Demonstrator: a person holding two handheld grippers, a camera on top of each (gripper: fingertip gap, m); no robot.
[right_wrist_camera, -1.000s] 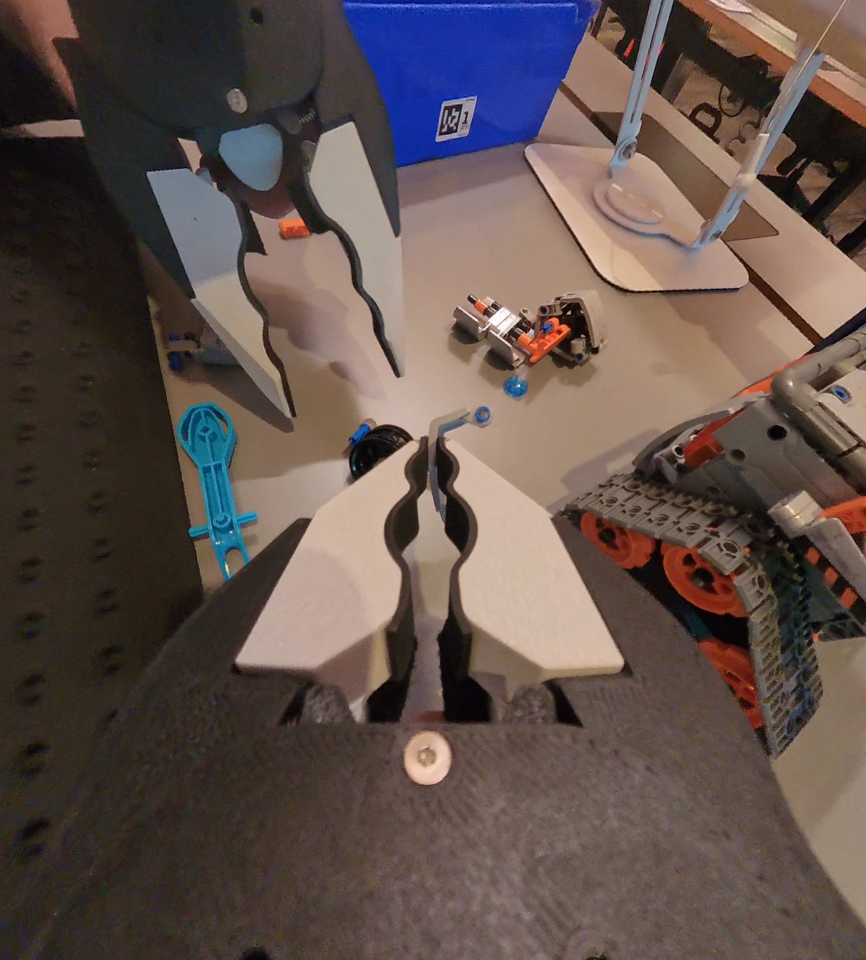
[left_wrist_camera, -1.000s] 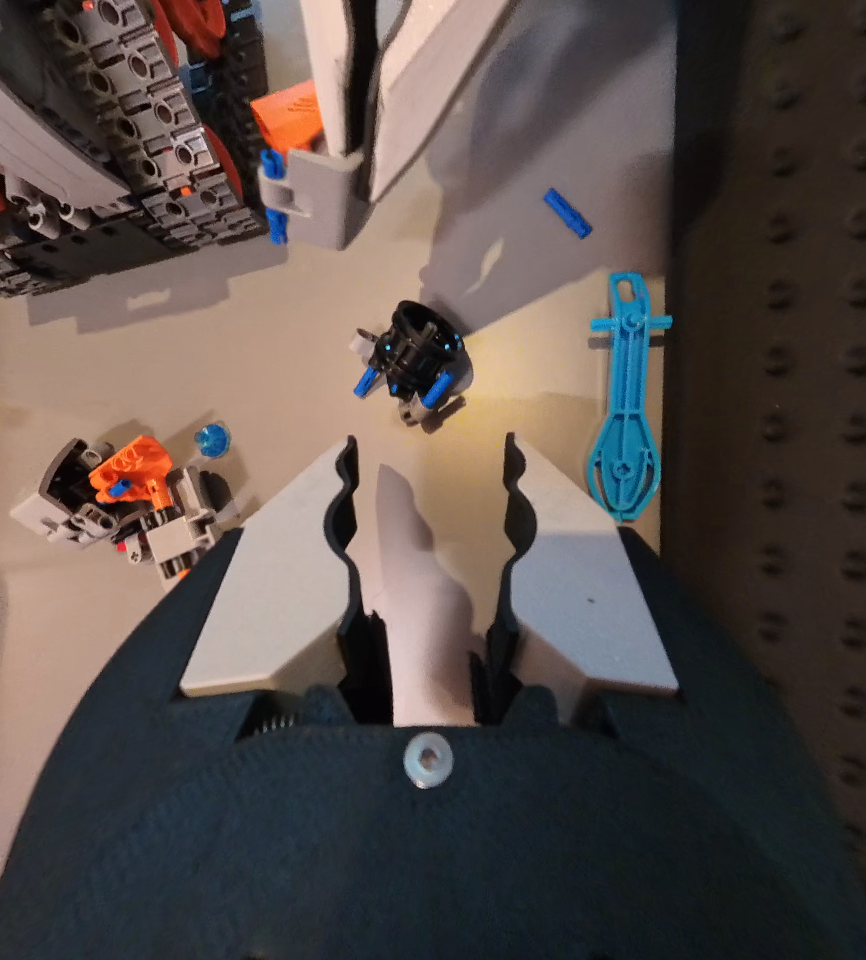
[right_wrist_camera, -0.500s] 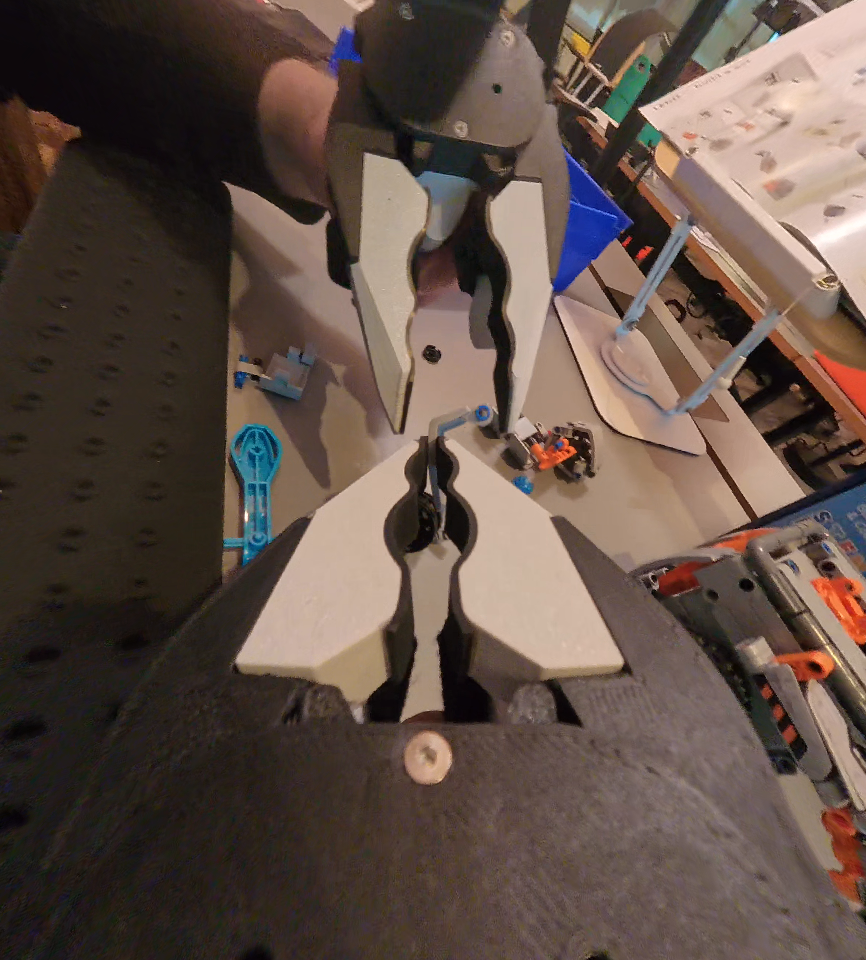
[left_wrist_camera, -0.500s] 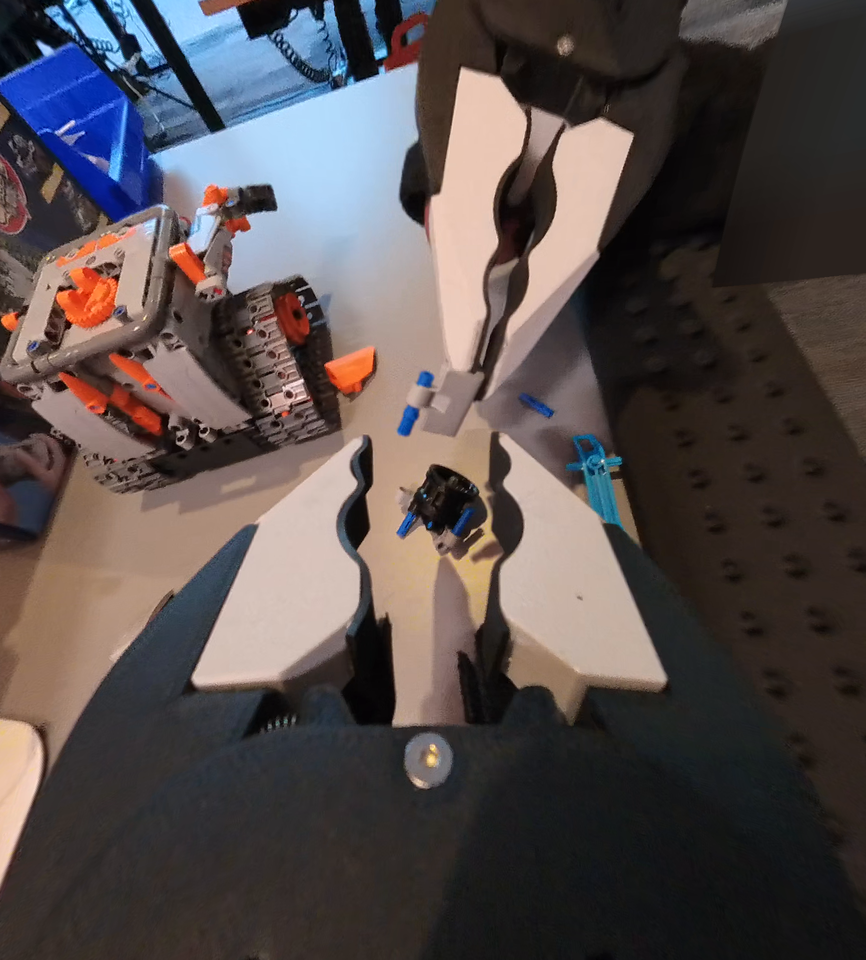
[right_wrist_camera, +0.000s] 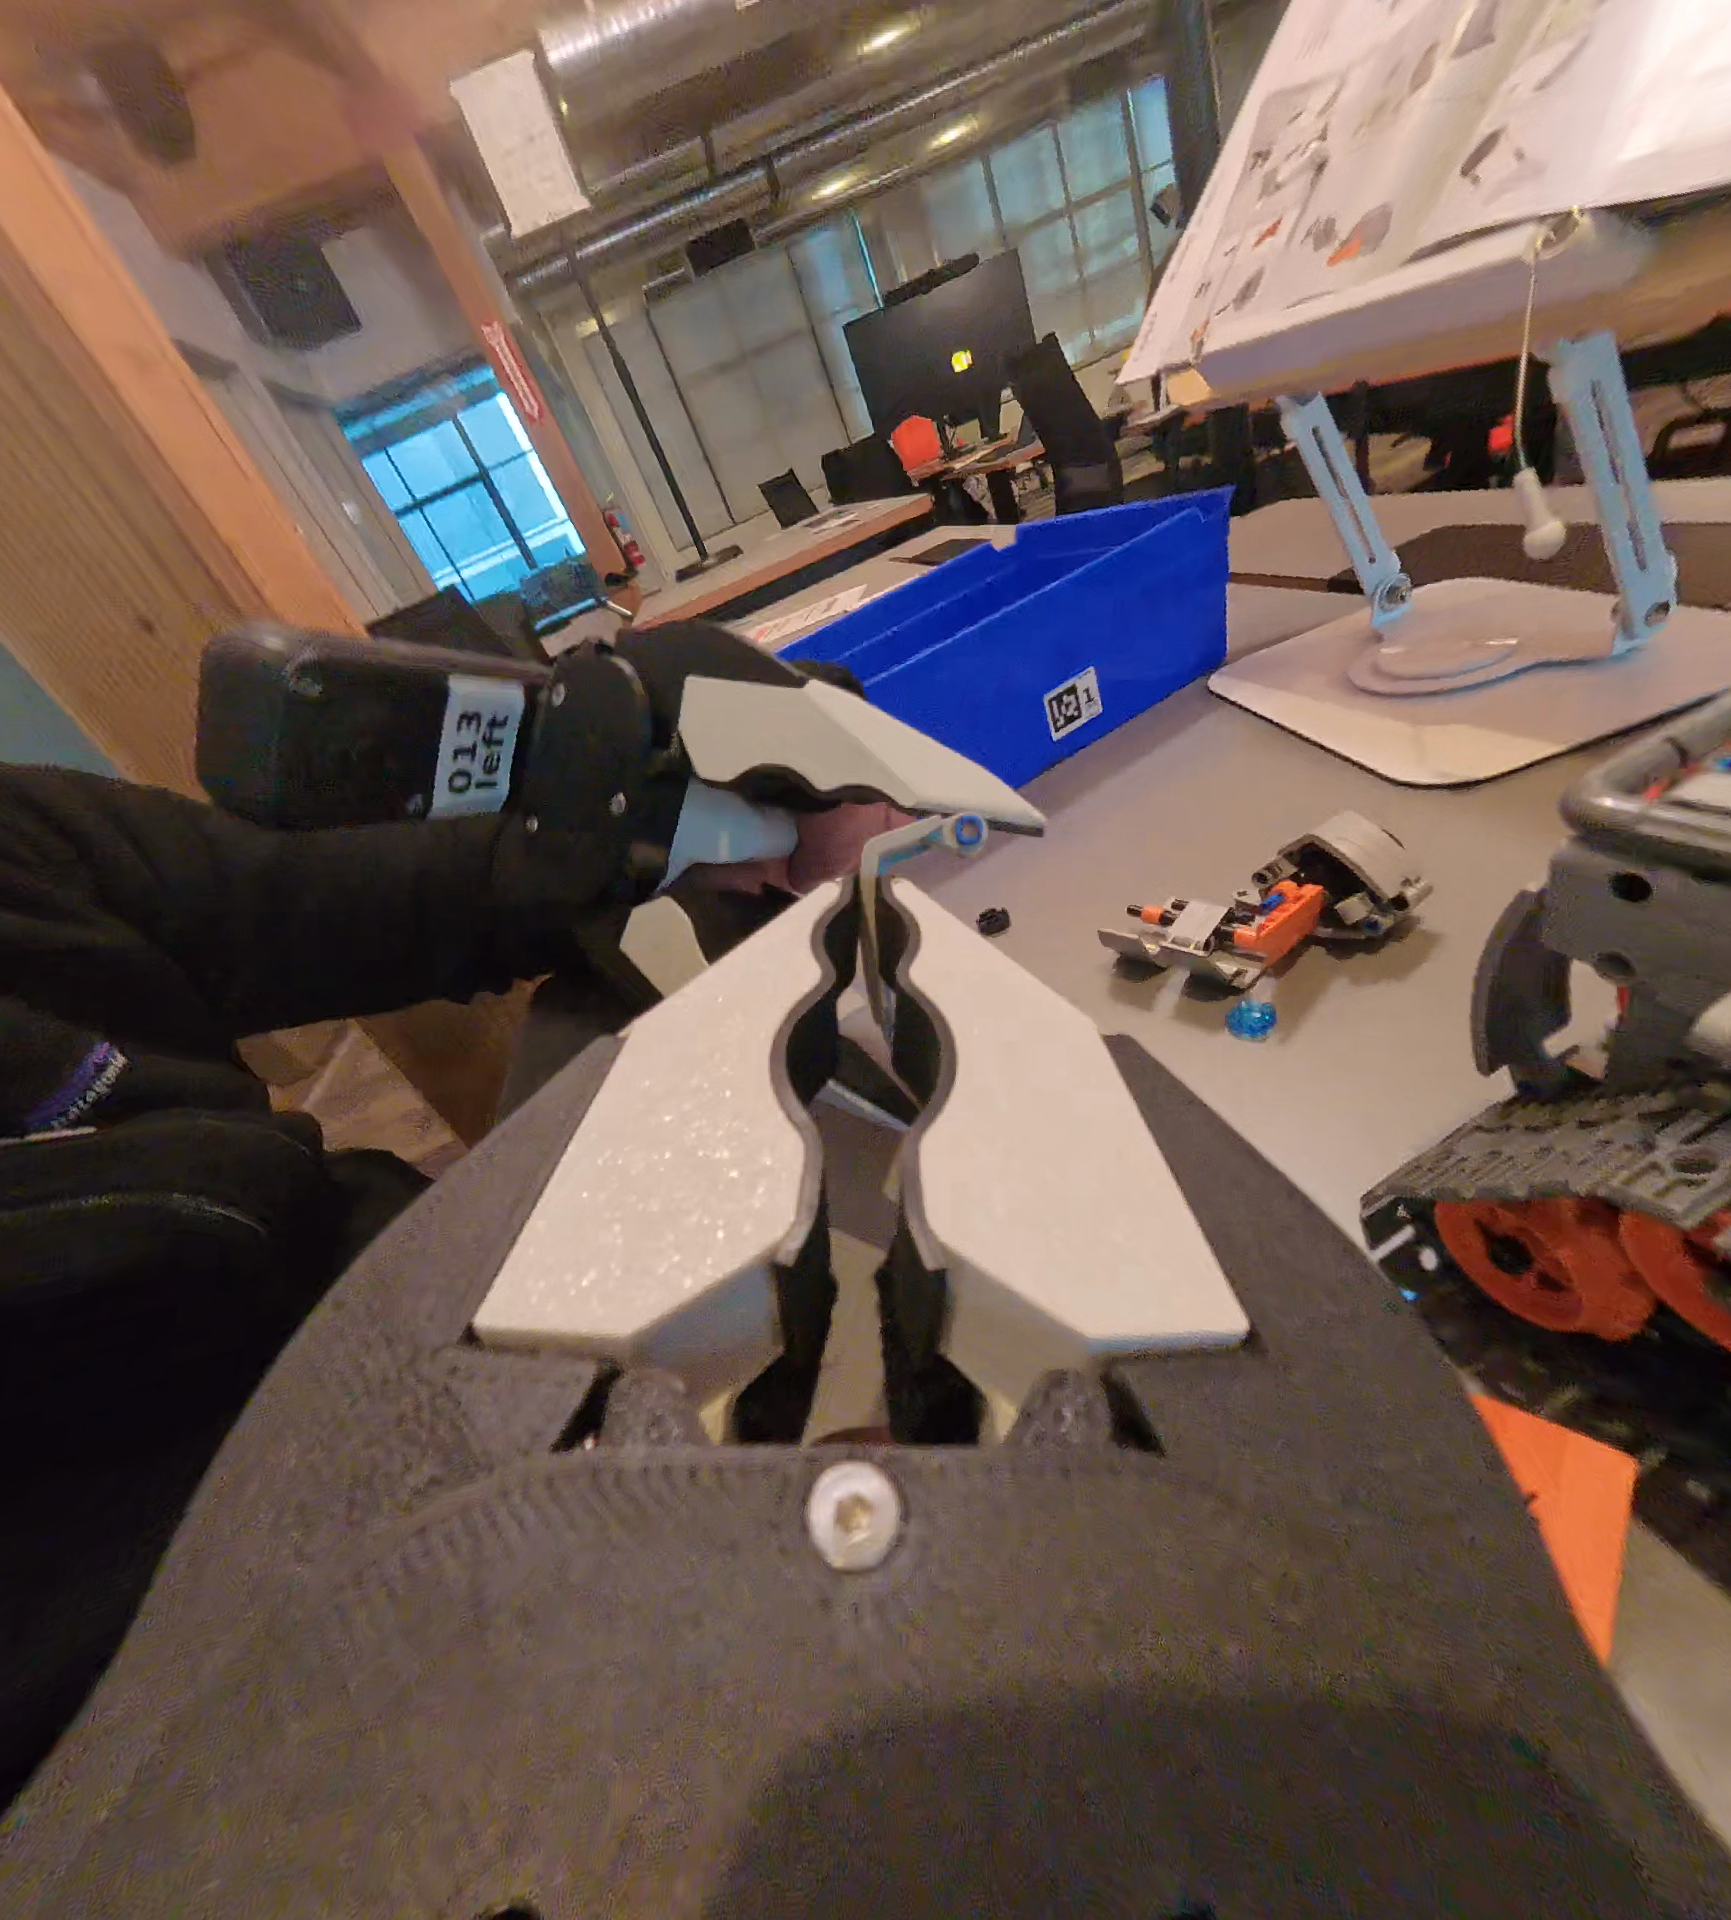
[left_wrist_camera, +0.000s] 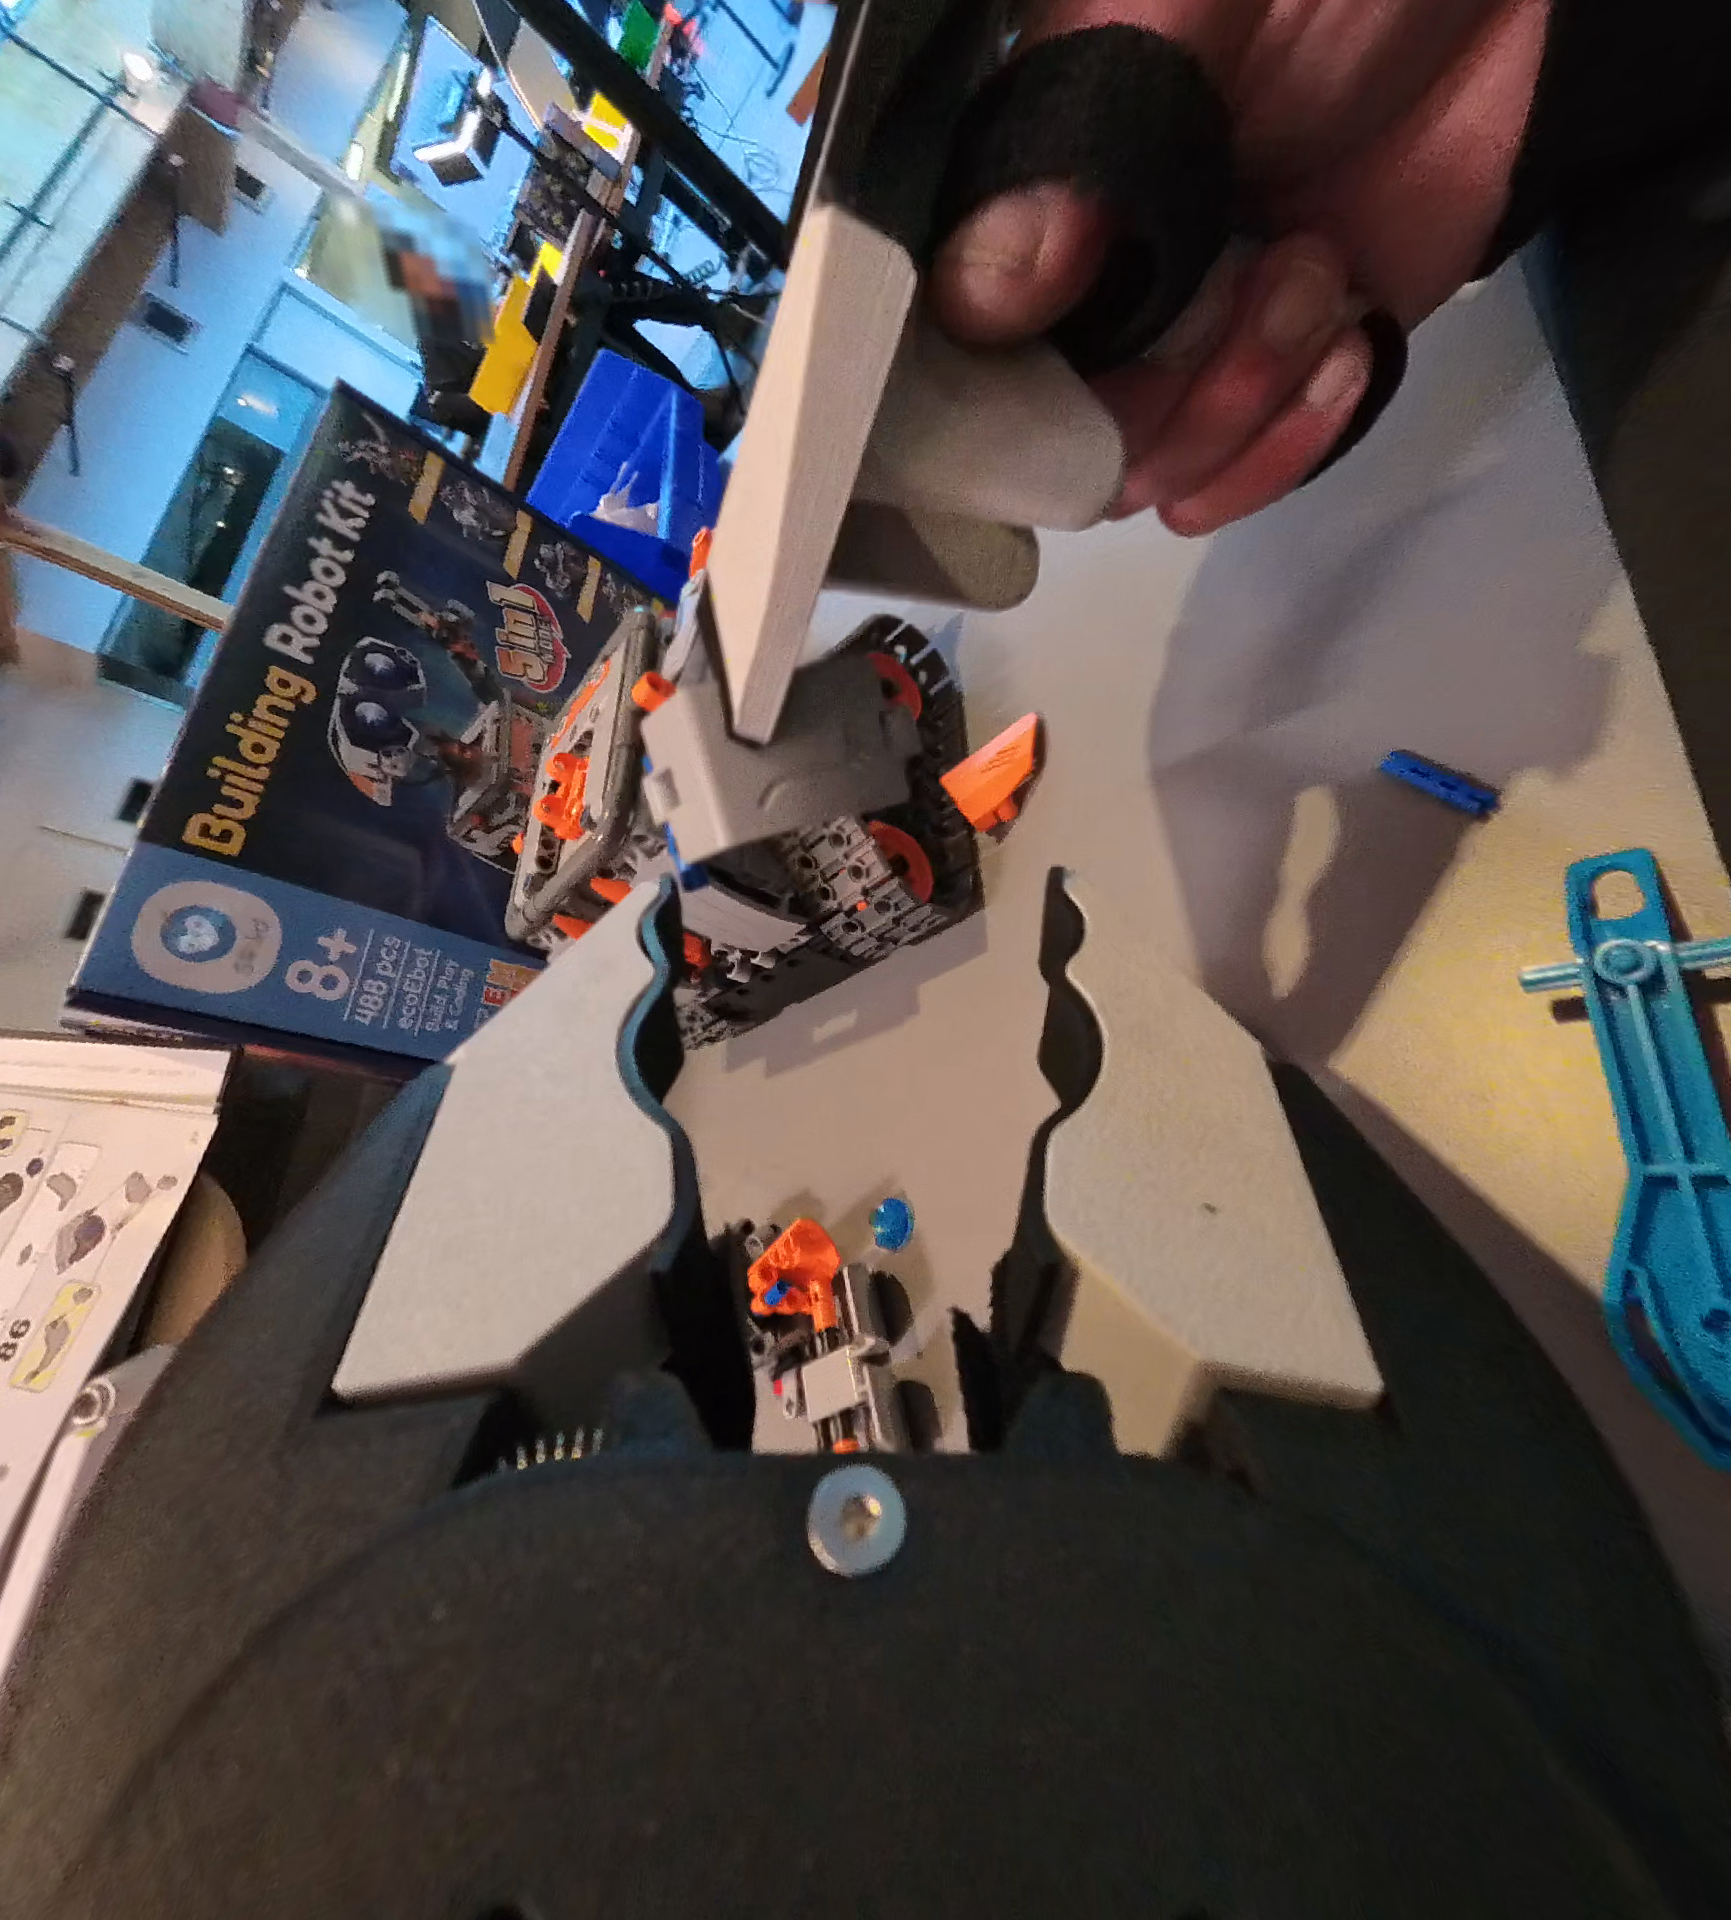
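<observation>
My left gripper (left_wrist_camera: 853,904) is open and empty, held above the table. Under its gap lie a small orange and grey assembly (left_wrist_camera: 819,1309) and a blue round stud (left_wrist_camera: 890,1221). Beyond its tips stands the tracked robot model (left_wrist_camera: 840,831) with orange wheels. My right gripper (right_wrist_camera: 871,894) is shut on a thin grey angled piece (right_wrist_camera: 876,935) with a blue pin at its top end. That piece also shows in the left wrist view (left_wrist_camera: 736,774), held in front of the tracked model. The left gripper (right_wrist_camera: 840,748) shows side-on just beyond the held piece.
A light blue tool (left_wrist_camera: 1692,1195), a small blue pin (left_wrist_camera: 1437,781) and an orange wedge (left_wrist_camera: 996,769) lie on the table. The kit box (left_wrist_camera: 352,748), a blue bin (right_wrist_camera: 1027,644) and a booklet stand (right_wrist_camera: 1463,644) sit farther back. A small black part (right_wrist_camera: 991,920) lies near the assembly (right_wrist_camera: 1266,914). The grippers are tip to tip, or close to it. My left gripper's tips are some 15 cm from the blue round stud (left_wrist_camera: 890,1221). Seen from the right wrist view (right_wrist_camera: 1263,1022) as well.
Both grippers have lifted and tilted up from the table. The left view has swung off the black round part towards the tracked model. The right gripper still holds the grey piece.
</observation>
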